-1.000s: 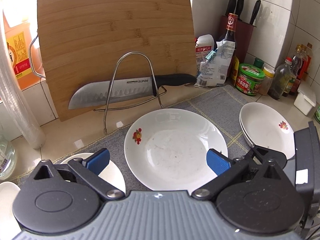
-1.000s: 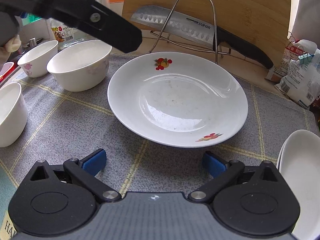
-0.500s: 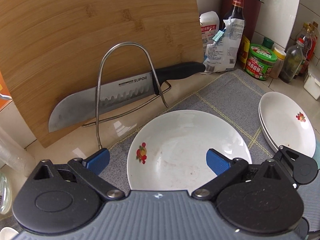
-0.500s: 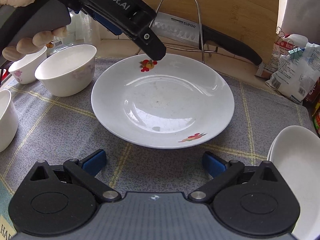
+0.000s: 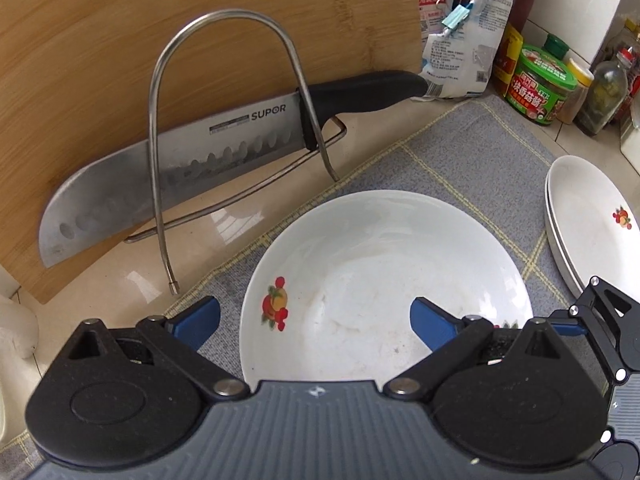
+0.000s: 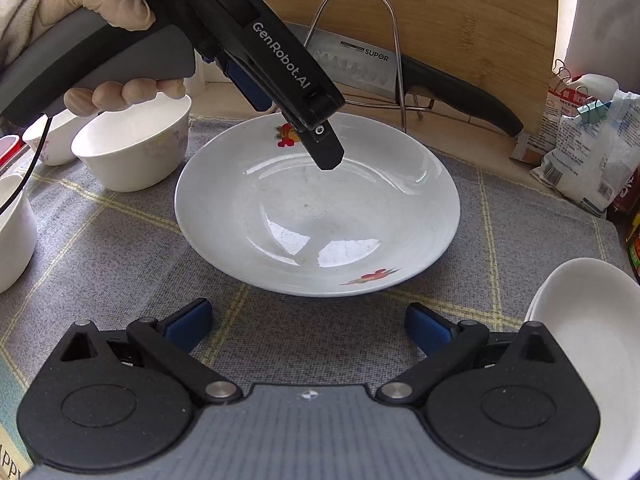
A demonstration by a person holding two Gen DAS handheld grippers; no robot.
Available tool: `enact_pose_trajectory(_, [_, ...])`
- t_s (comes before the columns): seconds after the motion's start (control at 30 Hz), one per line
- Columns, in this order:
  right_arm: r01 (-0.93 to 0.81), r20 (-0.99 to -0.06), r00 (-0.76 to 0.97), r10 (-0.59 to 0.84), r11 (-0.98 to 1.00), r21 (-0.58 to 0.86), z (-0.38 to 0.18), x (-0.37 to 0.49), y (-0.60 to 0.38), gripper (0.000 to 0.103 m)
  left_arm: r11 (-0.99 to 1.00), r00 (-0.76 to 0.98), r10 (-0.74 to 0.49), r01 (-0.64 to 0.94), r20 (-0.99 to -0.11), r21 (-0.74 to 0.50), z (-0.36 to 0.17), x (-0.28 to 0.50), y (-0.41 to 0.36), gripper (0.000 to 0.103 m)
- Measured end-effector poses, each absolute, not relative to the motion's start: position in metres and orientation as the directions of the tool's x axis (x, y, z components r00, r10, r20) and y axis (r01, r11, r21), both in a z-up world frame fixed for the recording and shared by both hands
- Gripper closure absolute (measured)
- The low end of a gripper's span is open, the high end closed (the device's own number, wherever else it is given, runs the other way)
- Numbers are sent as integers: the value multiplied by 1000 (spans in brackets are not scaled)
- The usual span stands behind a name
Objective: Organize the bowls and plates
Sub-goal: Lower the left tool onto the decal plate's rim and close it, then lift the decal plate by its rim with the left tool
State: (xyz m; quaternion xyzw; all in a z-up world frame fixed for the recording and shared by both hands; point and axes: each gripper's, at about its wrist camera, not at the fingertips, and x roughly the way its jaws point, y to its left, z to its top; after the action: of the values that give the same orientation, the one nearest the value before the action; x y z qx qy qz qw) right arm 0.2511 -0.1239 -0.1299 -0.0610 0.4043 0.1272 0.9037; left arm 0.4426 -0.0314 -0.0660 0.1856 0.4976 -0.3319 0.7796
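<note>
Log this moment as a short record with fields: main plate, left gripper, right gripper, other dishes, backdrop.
main plate: white plate with fruit prints, flat on the grey mat
left gripper: left gripper above the plate's rim, fingers closing, not pressing the plate
right gripper: right gripper open over the mat, nothing between its fingers
other dishes: stacked plates at the right; white bowls at the left
backdrop: knife on a wire rack against a cutting board
</note>
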Motion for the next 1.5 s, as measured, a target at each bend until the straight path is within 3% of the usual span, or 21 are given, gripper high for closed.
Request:
enact_pose_trajectory(0.2, [-284, -738, 649, 183, 959, -12, -131, 253, -124, 0, 699, 252, -302, 715, -919, -34, -74, 449, -41, 4])
enact_pose_trajectory(0.3, [-290, -737, 649, 188, 957, -12, -131, 254, -124, 0, 694, 220, -298, 718, -929, -52, -77, 453, -42, 12])
enact_pose_trajectory(0.43, [-306, -734, 650, 199, 952, -13, -131, 257, -126, 0, 697, 199, -291, 714, -936, -65, -81, 456, -42, 14])
enact_pose_trajectory(0.83, [-321, -729, 650, 216, 947, -5, -133, 269, -129, 0, 679, 173, -318, 727, -932, -97, -85, 463, -42, 8])
enact_pose_trajectory(1.03, [-329, -729, 649, 219, 944, -9, -133, 270, -131, 0, 650, 141, -325, 752, -935, -113, -83, 463, -43, 13])
enact_pose_trajectory(1.17, [-336, -725, 656, 209, 941, -32, -131, 269, -132, 0, 634, 112, -327, 762, -939, -130, -81, 466, -42, 22])
enact_pose_trajectory(1.5, [-362, -721, 659, 213, 930, -56, -131, 270, -134, 0, 602, 36, -330, 778, -943, -181, -80, 475, -41, 23])
